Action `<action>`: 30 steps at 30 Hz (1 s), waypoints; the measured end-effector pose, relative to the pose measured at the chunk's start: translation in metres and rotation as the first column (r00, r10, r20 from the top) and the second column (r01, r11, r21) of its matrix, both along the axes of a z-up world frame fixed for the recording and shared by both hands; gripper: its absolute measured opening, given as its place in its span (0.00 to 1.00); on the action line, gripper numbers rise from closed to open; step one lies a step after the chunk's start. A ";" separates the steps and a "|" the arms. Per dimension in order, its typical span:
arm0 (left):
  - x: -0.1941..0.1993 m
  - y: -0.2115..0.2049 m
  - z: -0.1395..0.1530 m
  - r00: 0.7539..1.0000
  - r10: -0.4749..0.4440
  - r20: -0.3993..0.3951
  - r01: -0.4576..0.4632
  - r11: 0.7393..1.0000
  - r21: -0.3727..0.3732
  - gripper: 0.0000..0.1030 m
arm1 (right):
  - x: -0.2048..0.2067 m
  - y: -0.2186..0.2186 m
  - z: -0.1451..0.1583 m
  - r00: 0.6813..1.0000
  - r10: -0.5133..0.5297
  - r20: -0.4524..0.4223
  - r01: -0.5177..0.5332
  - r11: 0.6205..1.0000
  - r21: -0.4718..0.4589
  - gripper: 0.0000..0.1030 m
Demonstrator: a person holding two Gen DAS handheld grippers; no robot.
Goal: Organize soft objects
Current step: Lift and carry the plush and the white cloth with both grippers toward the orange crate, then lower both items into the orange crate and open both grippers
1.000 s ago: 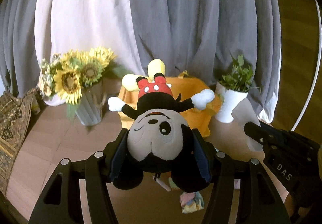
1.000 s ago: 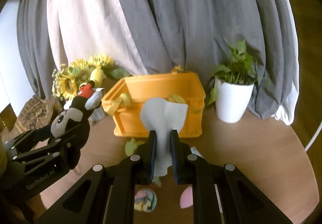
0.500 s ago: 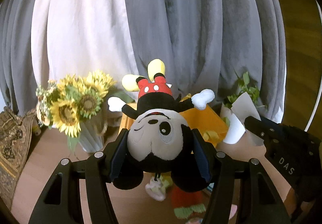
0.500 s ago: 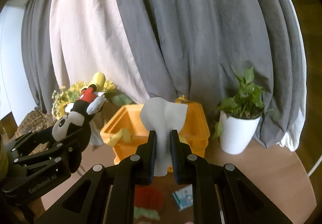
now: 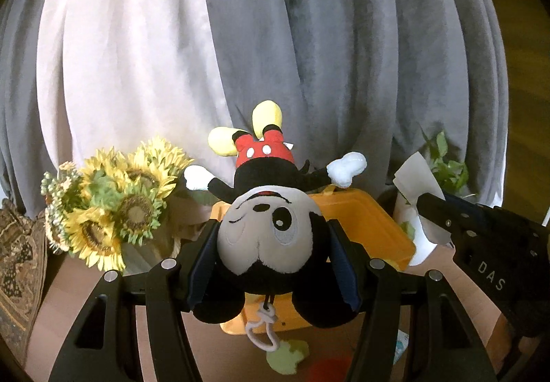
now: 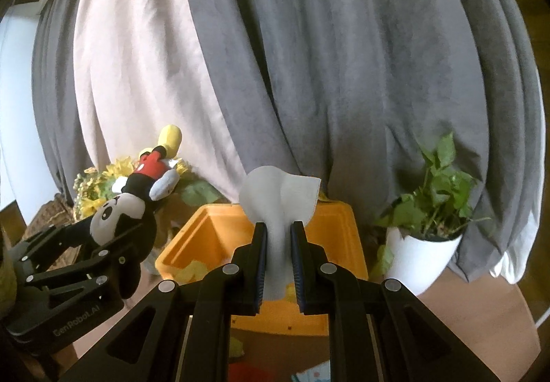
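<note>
My left gripper [image 5: 271, 244] is shut on the head of a Mickey Mouse plush [image 5: 268, 231], which hangs upside down with its yellow shoes up. It shows at the left of the right wrist view [image 6: 137, 196]. My right gripper [image 6: 278, 244] is shut on a white cloth [image 6: 278, 196] that sticks up between the fingers. It also shows in the left wrist view [image 5: 417, 176]. An orange bin [image 6: 340, 234] stands on the table just beyond both grippers, also seen in the left wrist view [image 5: 371, 224], with yellow soft pieces inside.
A sunflower bouquet [image 5: 113, 196] in a vase stands left of the bin. A white potted plant [image 6: 422, 241] stands to its right. Small soft items [image 5: 285, 354] lie on the wooden table in front of the bin. Grey and white curtains hang behind.
Both grippers have moved forward and up toward the orange bin with their loads still held. The bin now sits closer, just beyond the fingertips.
</note>
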State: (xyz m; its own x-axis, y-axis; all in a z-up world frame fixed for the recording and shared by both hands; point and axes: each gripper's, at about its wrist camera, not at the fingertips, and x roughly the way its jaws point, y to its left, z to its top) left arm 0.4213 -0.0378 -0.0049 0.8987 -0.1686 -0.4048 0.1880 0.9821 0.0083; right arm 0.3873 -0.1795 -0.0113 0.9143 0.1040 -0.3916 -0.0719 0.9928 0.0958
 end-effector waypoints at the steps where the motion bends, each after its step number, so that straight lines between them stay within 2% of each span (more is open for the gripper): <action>1: 0.007 0.000 -0.002 1.000 -0.002 -0.002 0.002 1.000 0.006 0.59 | 0.005 0.000 -0.001 1.000 0.000 -0.002 0.000 1.000 0.000 0.15; 16: 0.082 -0.002 -0.031 0.998 -0.018 -0.065 0.021 0.999 0.047 0.59 | 0.082 0.000 -0.029 0.997 0.014 -0.081 -0.013 1.000 0.016 0.15; 30: 0.132 -0.014 -0.076 0.977 -0.061 -0.202 0.071 0.996 0.045 0.59 | 0.133 -0.010 -0.071 0.978 -0.008 -0.207 0.012 1.000 0.018 0.15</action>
State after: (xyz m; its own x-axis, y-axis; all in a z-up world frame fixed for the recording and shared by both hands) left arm 0.5537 -0.0517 -0.0811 0.7858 -0.1991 -0.5855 0.2554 0.9667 0.0141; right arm 0.5202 -0.1894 -0.0823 0.8148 0.1048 -0.5702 -0.0386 0.9912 0.1269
